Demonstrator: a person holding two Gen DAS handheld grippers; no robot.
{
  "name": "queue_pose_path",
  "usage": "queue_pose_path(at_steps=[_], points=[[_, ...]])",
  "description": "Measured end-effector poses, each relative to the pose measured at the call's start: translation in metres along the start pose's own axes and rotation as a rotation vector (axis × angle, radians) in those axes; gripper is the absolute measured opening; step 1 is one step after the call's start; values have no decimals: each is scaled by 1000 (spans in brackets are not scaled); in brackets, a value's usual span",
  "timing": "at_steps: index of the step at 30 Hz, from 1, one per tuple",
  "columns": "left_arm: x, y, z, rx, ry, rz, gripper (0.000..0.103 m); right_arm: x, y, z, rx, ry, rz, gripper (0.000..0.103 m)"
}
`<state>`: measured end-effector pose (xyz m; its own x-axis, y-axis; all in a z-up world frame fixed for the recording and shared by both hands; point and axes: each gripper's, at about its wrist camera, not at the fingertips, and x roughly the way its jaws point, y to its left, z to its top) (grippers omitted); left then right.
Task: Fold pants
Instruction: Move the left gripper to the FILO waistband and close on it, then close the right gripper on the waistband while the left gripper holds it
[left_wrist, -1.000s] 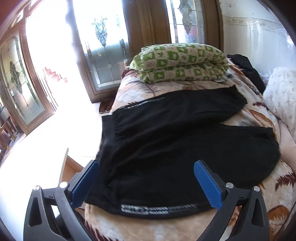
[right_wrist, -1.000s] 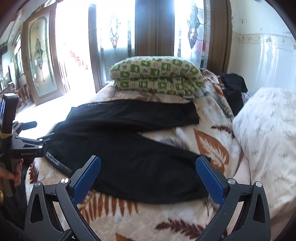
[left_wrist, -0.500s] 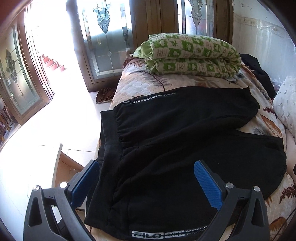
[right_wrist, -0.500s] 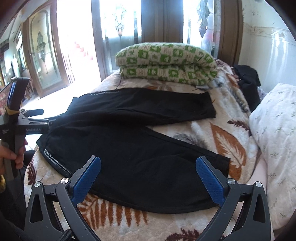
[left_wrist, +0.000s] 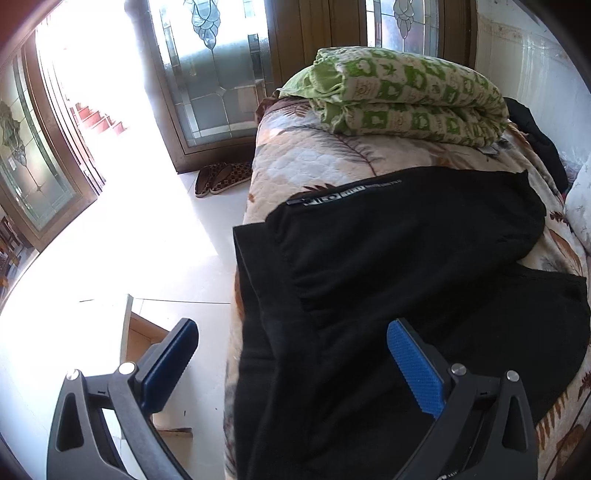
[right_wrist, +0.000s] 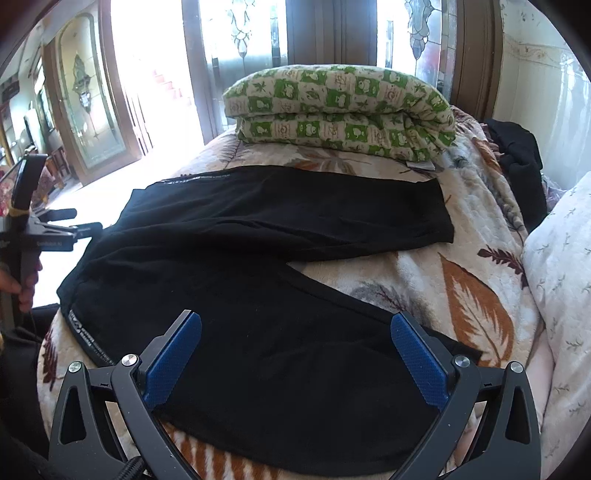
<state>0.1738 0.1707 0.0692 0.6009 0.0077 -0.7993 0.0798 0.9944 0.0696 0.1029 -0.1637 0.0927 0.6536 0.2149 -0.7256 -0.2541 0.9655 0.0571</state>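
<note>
the left tool (left_wrist: 291, 339) is seen spread wide, nothing held between its blue pads, poised over the waist end of the black pants (left_wrist: 388, 295) at the bed's edge; contact with the cloth cannot be confirmed. the right tool (right_wrist: 295, 334) is likewise spread wide and empty, poised above the nearer leg. the pants (right_wrist: 258, 295) are found laid flat on the leaf-patterned bed cover (right_wrist: 476, 306), legs splayed apart, waistband hanging toward the floor side. white lettering is noted on the far leg seam (left_wrist: 343, 194) and on the near seam (right_wrist: 83, 334); neither can be read. a folded green-checked quilt (right_wrist: 340, 110) is recorded beyond the pants, a dark garment (right_wrist: 517, 158) and a white pillow (right_wrist: 557, 277) at the right. the left tool's handle, gripped by a hand (right_wrist: 26, 284), is cut off at the frame edge.
</note>
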Motion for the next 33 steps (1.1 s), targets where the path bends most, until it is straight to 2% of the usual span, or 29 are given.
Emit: queue_pose_path(at_steps=[5, 10, 16, 21, 23, 25, 27, 28, 29, 31, 32, 33], points=[[31, 24, 21, -85, 38, -42, 103, 16, 0, 7, 10, 12, 15, 103], [64, 50, 27, -250, 68, -119, 103, 26, 1, 8, 17, 27, 22, 103], [100, 56, 39, -246, 144, -116, 103, 40, 0, 8, 7, 53, 6, 103], [122, 72, 40, -336, 188, -165, 103, 56, -2, 20, -27, 67, -5, 103], [126, 74, 38, -363, 194, -197, 97, 64, -2, 32, -49, 67, 3, 103], [125, 73, 37, -374, 186, -246, 77, 72, -3, 49, -70, 54, 11, 103], [120, 68, 40, -370, 178, -270, 67, 83, -5, 70, -94, 45, 26, 103], [116, 64, 41, -352, 173, -254, 61, 89, -5, 79, -100, 44, 27, 103], [113, 60, 43, -335, 167, -246, 58, 96, -6, 89, -107, 45, 32, 103], [107, 53, 45, -289, 154, -219, 42, 114, -6, 110, -124, 66, 46, 103], [104, 49, 47, -266, 149, -217, 39, 127, -6, 121, -142, 88, 50, 103], [101, 45, 49, -243, 141, -209, 29, 136, -7, 128, -156, 100, 52, 103]])
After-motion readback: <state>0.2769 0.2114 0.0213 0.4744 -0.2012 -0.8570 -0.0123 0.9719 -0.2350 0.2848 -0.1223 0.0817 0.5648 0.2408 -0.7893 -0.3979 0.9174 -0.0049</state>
